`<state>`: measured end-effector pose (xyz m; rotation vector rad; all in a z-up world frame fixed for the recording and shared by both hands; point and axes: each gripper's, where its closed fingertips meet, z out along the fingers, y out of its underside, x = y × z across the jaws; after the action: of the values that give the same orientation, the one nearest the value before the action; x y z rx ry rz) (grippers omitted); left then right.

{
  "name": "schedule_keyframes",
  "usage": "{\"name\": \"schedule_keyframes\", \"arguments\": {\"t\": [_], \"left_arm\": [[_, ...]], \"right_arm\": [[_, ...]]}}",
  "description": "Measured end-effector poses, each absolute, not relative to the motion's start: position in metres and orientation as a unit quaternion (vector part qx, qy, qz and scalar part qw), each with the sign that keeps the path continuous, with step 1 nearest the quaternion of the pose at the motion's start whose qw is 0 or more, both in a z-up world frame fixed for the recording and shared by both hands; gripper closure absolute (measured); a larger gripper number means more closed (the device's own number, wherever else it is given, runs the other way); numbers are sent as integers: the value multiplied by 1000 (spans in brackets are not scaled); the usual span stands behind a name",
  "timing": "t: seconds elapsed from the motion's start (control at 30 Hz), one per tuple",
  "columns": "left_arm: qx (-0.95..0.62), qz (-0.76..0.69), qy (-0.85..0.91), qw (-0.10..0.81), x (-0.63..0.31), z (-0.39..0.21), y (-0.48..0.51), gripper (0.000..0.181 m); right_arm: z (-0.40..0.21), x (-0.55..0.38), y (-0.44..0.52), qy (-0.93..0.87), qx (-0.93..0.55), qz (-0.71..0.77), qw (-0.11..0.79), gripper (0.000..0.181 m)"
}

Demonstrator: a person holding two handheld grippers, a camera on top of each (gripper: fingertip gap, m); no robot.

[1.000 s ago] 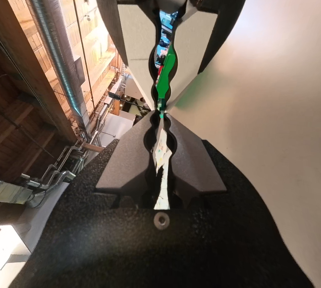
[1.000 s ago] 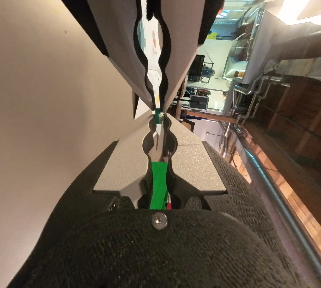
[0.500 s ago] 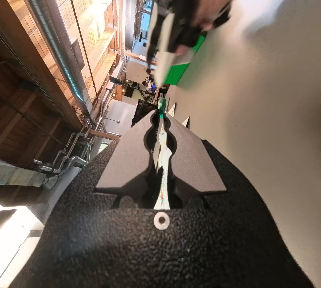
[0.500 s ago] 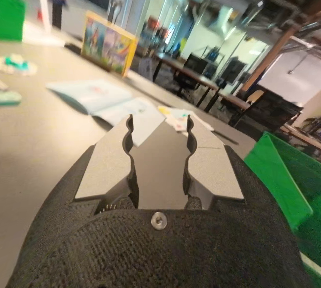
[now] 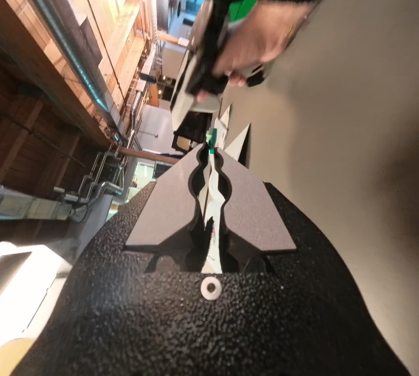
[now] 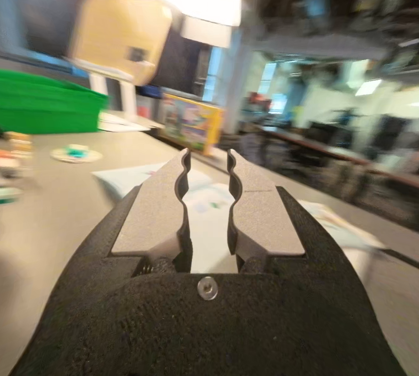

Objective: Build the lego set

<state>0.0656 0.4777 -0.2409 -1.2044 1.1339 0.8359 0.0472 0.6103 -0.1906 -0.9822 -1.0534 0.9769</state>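
My left gripper is shut on a small teal-green lego piece that sticks out past its tips, held in the air beside the grey table; this view is turned sideways. My right gripper is open and empty, above the table and pointing across it. It also shows in the left wrist view, held by a hand, apart from the piece. An open instruction booklet lies under the right fingers. A pale round patch with teal pieces lies left of it.
A green bin stands at the back left of the table and a yellow lego box at the far edge. Loose pieces lie blurred at the left. More printed sheets lie on the right. The right wrist view is motion-blurred. The gap from one gripper's tips to the other's is roughly 15 centimeters.
The right gripper let go of the small green piece, opened, pulled away from the left gripper and swung to face across the table. The left gripper still holds the piece.
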Motion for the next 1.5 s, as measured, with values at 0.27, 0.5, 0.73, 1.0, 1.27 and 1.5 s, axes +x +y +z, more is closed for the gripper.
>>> {"name": "schedule_keyframes", "arguments": {"t": [0.27, 0.5, 0.73, 1.0, 1.27, 1.5], "left_arm": [[-501, 383, 466, 620, 58, -229, 480, 179], [-485, 387, 479, 621, 64, -229, 476, 179], [-484, 388, 486, 615, 64, -232, 477, 179], [-490, 380, 485, 616, 64, -233, 478, 179], [-499, 370, 487, 614, 64, -236, 479, 179], [-489, 374, 487, 619, 66, -234, 478, 179]], "right_arm": [[-222, 65, 481, -651, -369, 630, 209, 144], [-227, 62, 467, -688, -347, 600, 216, 166], [-230, 62, 467, -698, -346, 585, 227, 166], [-232, 62, 468, -701, -349, 578, 229, 166], [-235, 63, 470, -705, -352, 574, 225, 166], [-234, 64, 469, -703, -349, 577, 225, 167]]}}
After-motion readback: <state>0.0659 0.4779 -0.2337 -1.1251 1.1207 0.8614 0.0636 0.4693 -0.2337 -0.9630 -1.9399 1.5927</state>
